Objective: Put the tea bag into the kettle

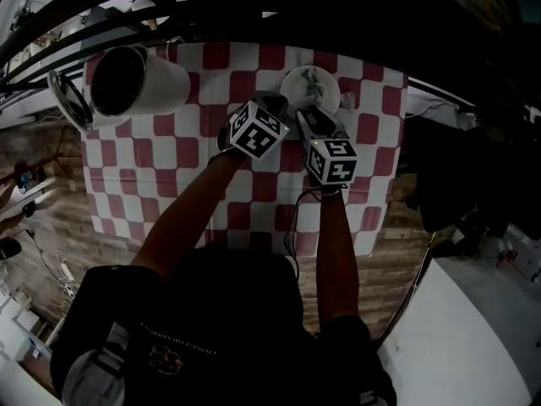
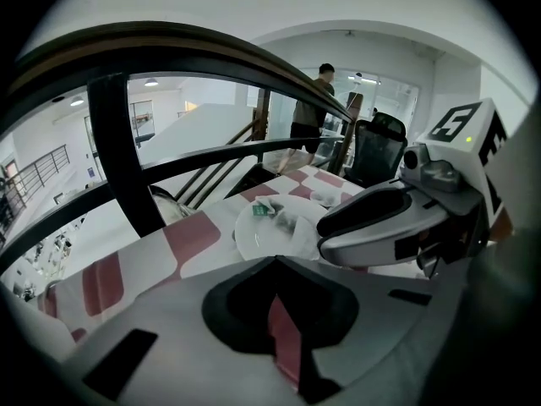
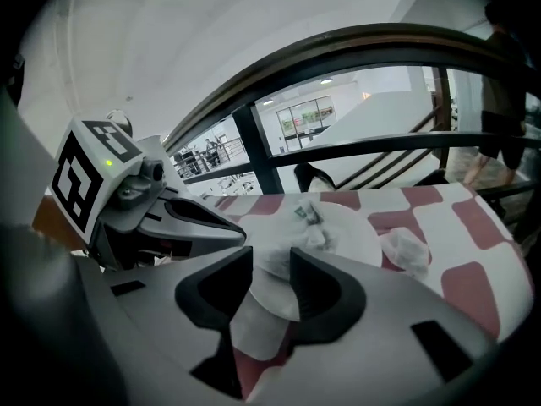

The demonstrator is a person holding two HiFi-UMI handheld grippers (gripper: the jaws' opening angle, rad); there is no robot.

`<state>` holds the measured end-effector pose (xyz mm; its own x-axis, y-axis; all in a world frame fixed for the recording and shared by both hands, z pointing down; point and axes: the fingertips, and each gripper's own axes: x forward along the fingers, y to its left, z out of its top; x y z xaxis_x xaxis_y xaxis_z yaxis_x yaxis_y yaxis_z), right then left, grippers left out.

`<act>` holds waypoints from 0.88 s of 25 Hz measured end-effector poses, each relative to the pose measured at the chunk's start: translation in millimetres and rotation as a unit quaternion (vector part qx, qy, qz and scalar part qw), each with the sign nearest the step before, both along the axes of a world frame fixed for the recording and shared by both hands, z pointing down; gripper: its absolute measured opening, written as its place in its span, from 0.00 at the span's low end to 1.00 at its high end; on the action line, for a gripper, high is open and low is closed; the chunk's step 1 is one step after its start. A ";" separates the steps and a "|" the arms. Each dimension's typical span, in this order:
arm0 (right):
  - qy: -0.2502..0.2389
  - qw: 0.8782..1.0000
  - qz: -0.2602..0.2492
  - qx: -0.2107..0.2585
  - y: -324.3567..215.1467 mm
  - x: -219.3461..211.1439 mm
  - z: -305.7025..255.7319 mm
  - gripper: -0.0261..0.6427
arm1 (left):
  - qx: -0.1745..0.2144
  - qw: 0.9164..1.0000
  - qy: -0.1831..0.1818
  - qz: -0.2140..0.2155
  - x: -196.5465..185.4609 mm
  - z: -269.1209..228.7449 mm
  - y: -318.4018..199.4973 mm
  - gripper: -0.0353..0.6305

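Plate [image 1: 328, 87] half covered in head view; tea bag [image 2: 281, 219] too small to detail

Desk cloth [image 1: 254, 189]: soft checked cloth, matt. Plate [image 3: 355, 239]: white, smooth, bit shiny. Kettle [image 1: 169, 83]: white, smooth, matt. Tea bag [image 3: 309, 215]: thin crinkly paper. Left gripper [image 2: 275, 265], right gripper [image 3: 270, 269]: grey matt plastic, black pads. Floor [image 1: 68, 218]: wood planks.

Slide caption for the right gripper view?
Open right tool faces the tea bag on a white plate, checked tablecloth below.
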<state>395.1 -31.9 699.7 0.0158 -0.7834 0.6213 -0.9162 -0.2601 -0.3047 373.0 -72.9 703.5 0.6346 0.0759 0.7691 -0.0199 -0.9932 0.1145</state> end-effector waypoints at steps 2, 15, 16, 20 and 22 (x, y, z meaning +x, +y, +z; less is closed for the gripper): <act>0.002 1.000 -0.001 -0.007 -1.8 0.1 4.1 0.24 | 0.000 1.000 -0.002 -0.002 -0.3 2.1 -2.1 0.05; 0.067 0.998 0.016 0.000 3.8 3.8 -17.3 0.06 | 0.008 1.000 0.010 -0.013 -11.0 -15.7 -6.1 0.05; 0.070 0.997 0.015 0.001 4.3 2.6 -21.0 0.06 | 0.009 1.000 0.013 -0.013 -11.9 -19.9 -5.7 0.05; 0.079 0.997 0.010 0.008 4.8 -5.3 -35.7 0.06 | 0.018 0.999 0.023 -0.018 -20.1 -35.9 -4.7 0.05; 0.082 0.997 0.006 0.012 4.1 -10.9 -42.7 0.06 | 0.022 0.999 0.026 -0.023 -27.0 -42.5 -5.7 0.05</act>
